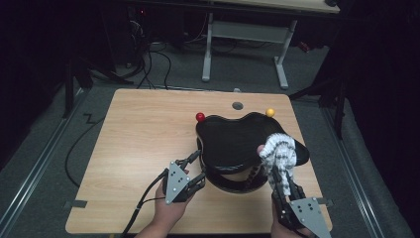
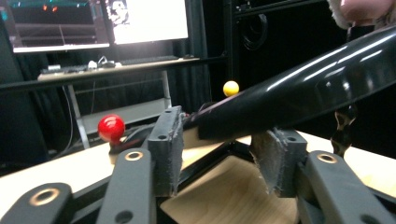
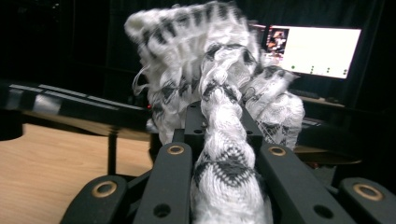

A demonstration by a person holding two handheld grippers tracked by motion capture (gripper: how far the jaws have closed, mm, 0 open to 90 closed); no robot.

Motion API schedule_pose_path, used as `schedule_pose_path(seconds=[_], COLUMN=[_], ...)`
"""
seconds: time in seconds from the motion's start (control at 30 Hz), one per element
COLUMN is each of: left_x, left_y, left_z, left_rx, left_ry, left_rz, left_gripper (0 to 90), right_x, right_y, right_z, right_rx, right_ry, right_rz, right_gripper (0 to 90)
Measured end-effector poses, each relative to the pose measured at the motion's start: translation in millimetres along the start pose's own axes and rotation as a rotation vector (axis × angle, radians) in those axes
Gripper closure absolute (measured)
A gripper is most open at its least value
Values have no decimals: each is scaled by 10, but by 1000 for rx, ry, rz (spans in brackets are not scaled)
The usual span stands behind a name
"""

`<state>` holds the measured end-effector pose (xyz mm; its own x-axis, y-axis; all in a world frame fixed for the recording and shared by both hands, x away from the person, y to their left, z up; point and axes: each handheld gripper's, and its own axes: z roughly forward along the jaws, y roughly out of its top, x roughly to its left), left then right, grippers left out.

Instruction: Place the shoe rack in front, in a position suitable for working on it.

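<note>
High view, left first: left gripper (image 1: 197, 168) standing partly open just short of the near rim of the black tray (image 1: 233, 139), gripping nothing. Farther right, right gripper (image 1: 277, 176) clamped tight on a white-and-black knitted cloth (image 1: 278, 151), bunched beyond the jaw tips and hovering over the tray's right edge, not yet set down inside. Judged roughly midway: cloth picked up and brought to the tray, lowering and letting go left to do. Left gripper view adds the tray rim slanting just beyond the open pads (image 2: 168, 140), contact impossible to tell, with a red ball (image 2: 111, 128) and a yellow ball (image 2: 230, 88) past it. Right gripper view adds a twisted strand of cloth pinched squarely between the jaws.
</note>
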<state>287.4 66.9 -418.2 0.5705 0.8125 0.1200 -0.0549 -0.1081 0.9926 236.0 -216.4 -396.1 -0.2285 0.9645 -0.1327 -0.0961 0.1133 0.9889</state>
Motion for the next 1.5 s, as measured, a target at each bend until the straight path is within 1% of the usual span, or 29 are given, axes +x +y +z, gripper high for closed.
schedule_pose_path(seconds=[0.03, 0.07, 0.1, 0.13, 0.17, 0.2, 0.3, 0.37, 0.4, 0.47, 0.53, 0.6, 0.63, 0.67, 0.7, 0.73, 0.77, 0.83, 0.9, 0.93, 0.97, 1.03, 1.07, 1.13, 1.2, 1.27, 1.3, 1.4, 1.5], left_x=[-15, -20, -21, -17, -6, 9, 34, 47, 66, 82, 76, 53, 47, 47, 54, 54, 62, 60, 51, 45, 45, 31, 31, 27, 35, 47, 44, 38, 34], left_y=[8, 18, 16, 9, -4, -17, -32, -33, -36, -42, -47, -53, -54, -54, -51, -51, -40, -19, 12, 25, 48, 73, 83, 95, 94, 85, 82, 78, 70], left_z=[15, 32, 38, 40, 35, 35, 34, 41, 46, 46, 44, 45, 46, 46, 41, 41, 37, 33, 49, 61, 85, 117, 134, 161, 169, 163, 158, 147, 144], left_rx=[0, -2, 1, 8, 20, 16, 22, 28, 31, 34, 33, 34, 31, 31, 30, 30, 23, 17, 19, 22, 19, 26, 29, 36, 43, 44, 42, 39, 34], left_ry=[8, 21, 29, 41, 45, 49, 69, 84, 82, 78, 69, 66, 66, 66, 63, 63, 57, 46, 26, 20, 16, 9, 9, 11, 28, 29, 31, 33, 36], left_rz=[9, 31, 35, 34, 16, 3, 4, 2, -9, -18, -20, -14, -17, -17, -23, -23, -32, -22, -1, 8, 27, 28, 33, 47, 59, 58, 58, 54, 42], left_gripper=[511, 502, 507, 552, 604, 645, 693, 717, 726, 736, 738, 734, 727, 720, 704, 680, 643, 586, 523, 506, 495, 483, 482, 478, 493, 550, 557, 566, 568], right_x=[18, 34, 68, 97, 122, 144, 200, 203, 187, 81, -87, -200, -295, -377, -457, -457, -610, -711, -797, -828, -847, -889, -884, -818, -688, -591, -548, -340, -202], right_y=[-14, -25, -49, -70, -93, -115, -152, -147, -138, -100, -55, -31, -17, -7, 0, 0, -1, -21, -45, -51, -54, -53, -47, -34, -20, -4, 0, -8, -31], right_z=[5, 10, 19, 30, 40, 51, 69, 70, 68, 47, 16, -6, -26, -42, -51, -51, -60, -49, -16, 8, 26, 73, 93, 112, 106, 88, 82, 71, 107], right_rx=[5, 10, 18, 26, 35, 42, 54, 54, 53, 40, 24, 14, 7, 2, 2, 2, 5, 16, 30, 35, 38, 43, 42, 40, 24, 17, 15, 17, 33], right_ry=[8, 16, 28, 36, 46, 55, 77, 75, 69, 32, -12, -45, -80, -103, -123, -123, -164, -184, -197, -202, -206, -202, -189, -165, -150, -117, -107, -47, -1], right_rz=[0, -1, -1, -7, -11, -12, -23, -31, -28, -9, 15, 32, 44, 61, 79, 79, 103, 120, 133, 135, 135, 152, 155, 141, 106, 95, 86, 52, 42], right_gripper=[803, 803, 802, 802, 802, 802, 801, 801, 801, 801, 801, 801, 802, 802, 802, 802, 803, 802, 802, 802, 802, 802, 802, 802, 803, 803, 803, 803, 802])
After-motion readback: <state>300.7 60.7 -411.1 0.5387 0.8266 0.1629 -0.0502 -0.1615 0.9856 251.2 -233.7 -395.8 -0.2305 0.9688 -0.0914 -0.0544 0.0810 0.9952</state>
